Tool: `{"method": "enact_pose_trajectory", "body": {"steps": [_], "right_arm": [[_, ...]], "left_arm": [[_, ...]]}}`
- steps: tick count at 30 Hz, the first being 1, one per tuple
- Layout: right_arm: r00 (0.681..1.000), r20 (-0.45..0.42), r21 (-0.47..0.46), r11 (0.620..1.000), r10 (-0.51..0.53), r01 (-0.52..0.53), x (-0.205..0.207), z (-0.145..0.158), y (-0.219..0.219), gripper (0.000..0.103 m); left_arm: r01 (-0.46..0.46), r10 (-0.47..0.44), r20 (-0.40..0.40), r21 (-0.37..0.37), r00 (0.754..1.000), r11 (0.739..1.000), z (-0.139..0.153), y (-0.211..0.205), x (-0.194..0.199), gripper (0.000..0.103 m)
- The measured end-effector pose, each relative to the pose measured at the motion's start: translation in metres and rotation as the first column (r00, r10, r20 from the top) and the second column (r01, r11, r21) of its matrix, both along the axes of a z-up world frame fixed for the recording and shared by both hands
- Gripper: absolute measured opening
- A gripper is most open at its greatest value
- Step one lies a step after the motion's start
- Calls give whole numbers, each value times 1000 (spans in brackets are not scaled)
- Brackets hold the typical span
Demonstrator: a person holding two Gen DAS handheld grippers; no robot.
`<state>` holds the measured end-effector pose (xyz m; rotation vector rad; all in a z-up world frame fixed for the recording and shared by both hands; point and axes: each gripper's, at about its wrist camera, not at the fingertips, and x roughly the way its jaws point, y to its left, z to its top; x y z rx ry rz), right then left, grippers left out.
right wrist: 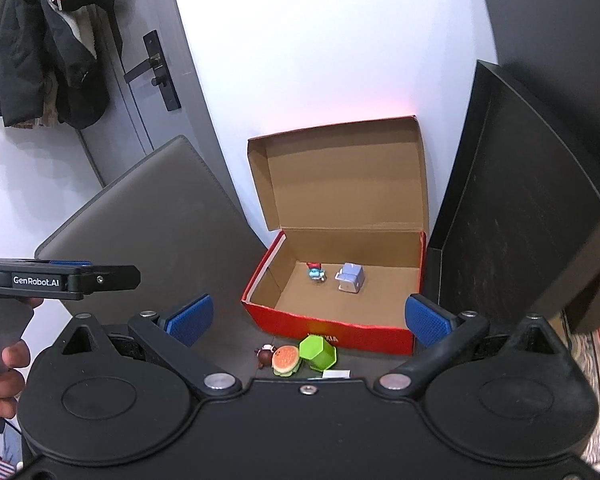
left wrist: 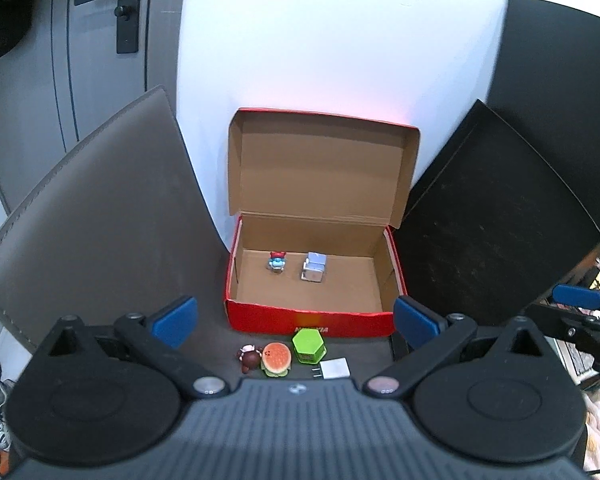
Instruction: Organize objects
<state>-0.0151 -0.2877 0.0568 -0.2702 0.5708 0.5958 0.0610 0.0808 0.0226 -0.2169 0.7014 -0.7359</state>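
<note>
An open red cardboard box [left wrist: 308,322] [right wrist: 332,330] stands on the dark table against the wall, lid up. Inside lie a small blue figure with a red hat [left wrist: 277,261] [right wrist: 315,271] and a pale blue cube [left wrist: 314,267] [right wrist: 351,278]. In front of the box lie a brown toy [left wrist: 249,356] [right wrist: 265,355], a burger toy [left wrist: 276,359] [right wrist: 286,359], a green hexagonal block [left wrist: 308,345] [right wrist: 318,351] and a white charger [left wrist: 334,369] [right wrist: 336,373]. My left gripper [left wrist: 295,320] is open and empty above these. My right gripper [right wrist: 307,318] is open and empty too.
A grey chair back [left wrist: 100,208] [right wrist: 152,216] stands left of the box. A black panel [left wrist: 496,216] [right wrist: 532,208] leans at its right. A door with a black handle [left wrist: 126,4] [right wrist: 160,68] and hanging coats [right wrist: 48,48] are at far left.
</note>
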Motion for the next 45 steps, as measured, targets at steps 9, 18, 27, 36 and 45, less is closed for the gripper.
{"method": "enact_pose_trajectory", "body": {"steps": [9, 18, 27, 36, 45], "right_arm": [[999, -50, 10, 1000, 21, -20, -13, -12, -14, 103], [999, -53, 22, 1000, -11, 12, -24, -18, -36, 103], [997, -73, 58, 998, -30, 35, -26, -25, -55, 103], [994, -95, 21, 999, -47, 49, -11, -41, -53, 103], [992, -120, -4, 999, -37, 37, 1, -53, -46, 103]], "left_arm": [[34, -34, 4, 9, 999, 999, -12, 6, -15, 103], [64, -64, -12, 13, 998, 998, -22, 13, -27, 103], [77, -77, -29, 25, 997, 997, -31, 16, -22, 103], [90, -87, -56, 51, 995, 995, -45, 7, -10, 103], [82, -76, -83, 69, 994, 994, -57, -2, 4, 103]]}}
